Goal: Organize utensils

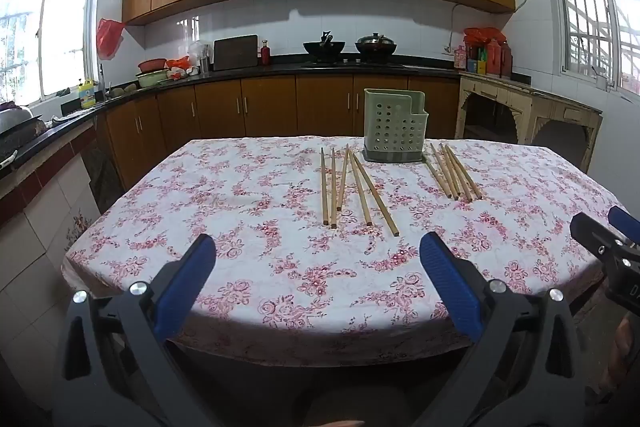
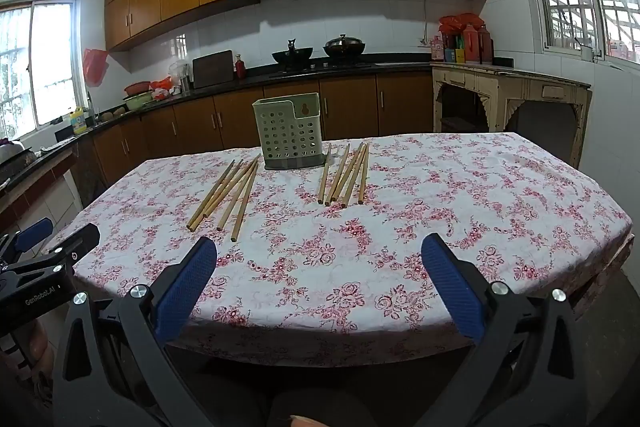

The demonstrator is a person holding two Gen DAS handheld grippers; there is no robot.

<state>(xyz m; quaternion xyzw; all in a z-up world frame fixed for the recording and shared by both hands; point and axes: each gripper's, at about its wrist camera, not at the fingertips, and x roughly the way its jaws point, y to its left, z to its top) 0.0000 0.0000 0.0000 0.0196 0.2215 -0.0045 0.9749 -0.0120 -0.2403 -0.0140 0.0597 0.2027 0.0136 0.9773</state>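
Two loose groups of wooden chopsticks lie on the floral tablecloth [image 1: 248, 235] on either side of a pale green perforated utensil holder [image 1: 394, 125] at the table's far edge. The left group [image 1: 374, 194] fans out in front of my left gripper [image 1: 316, 247], which hovers open over the near part of the table with nothing between its blue pads. The right group [image 1: 463, 171] lies closer together. In the right wrist view, the holder [image 2: 290, 131] stands far ahead, with the left group [image 2: 245, 201] and the right group [image 2: 353, 175] beside it. My right gripper [image 2: 319, 245] is open and empty too.
Each gripper shows at the edge of the other's view, the right gripper [image 1: 600, 219] and the left gripper [image 2: 60, 233], side by side at the near table edge. A dark kitchen counter [image 1: 248, 73] runs along the left and back. A worn cream side table [image 2: 512, 83] stands at the back right.
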